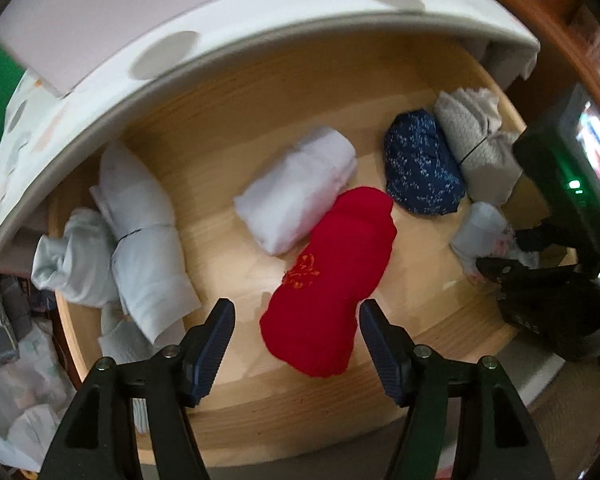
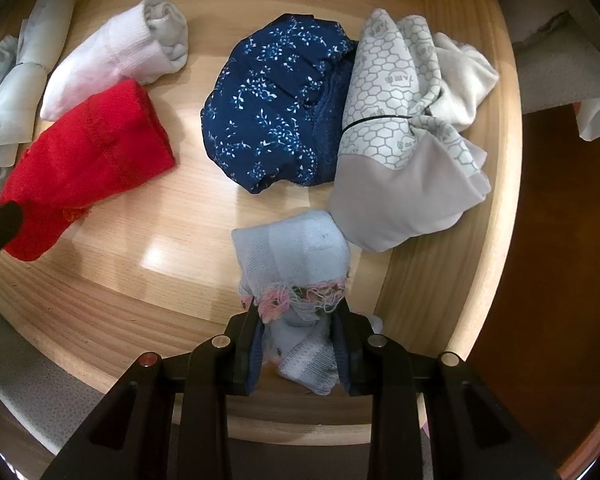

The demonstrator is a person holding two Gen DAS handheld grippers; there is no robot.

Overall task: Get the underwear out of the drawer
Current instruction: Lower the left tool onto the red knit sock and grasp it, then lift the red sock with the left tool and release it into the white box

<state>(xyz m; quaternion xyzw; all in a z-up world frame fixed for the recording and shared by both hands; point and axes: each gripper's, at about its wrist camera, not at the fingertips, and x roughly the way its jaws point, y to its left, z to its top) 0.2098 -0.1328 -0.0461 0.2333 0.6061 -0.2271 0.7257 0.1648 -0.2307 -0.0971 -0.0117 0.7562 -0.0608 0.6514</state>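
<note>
The open wooden drawer (image 1: 228, 412) holds several rolled garments. My left gripper (image 1: 296, 344) is open, just above the near end of a red roll (image 1: 336, 268) with orange embroidery, also in the right wrist view (image 2: 88, 160). My right gripper (image 2: 300, 352) is shut on a pale blue knitted garment with pink floral trim (image 2: 296, 256), seen in the left wrist view (image 1: 480, 232) at the right. A navy floral piece (image 2: 276, 104) lies in the middle of the drawer, also in the left wrist view (image 1: 420, 164).
A white roll (image 1: 296, 192) lies behind the red one. A grey honeycomb-print garment (image 2: 404, 136) fills the right corner. Pale rolled garments (image 1: 140, 232) lie at the left side. The white cabinet top (image 1: 260, 28) overhangs the drawer's back. The drawer's right wall (image 2: 500, 200) is close.
</note>
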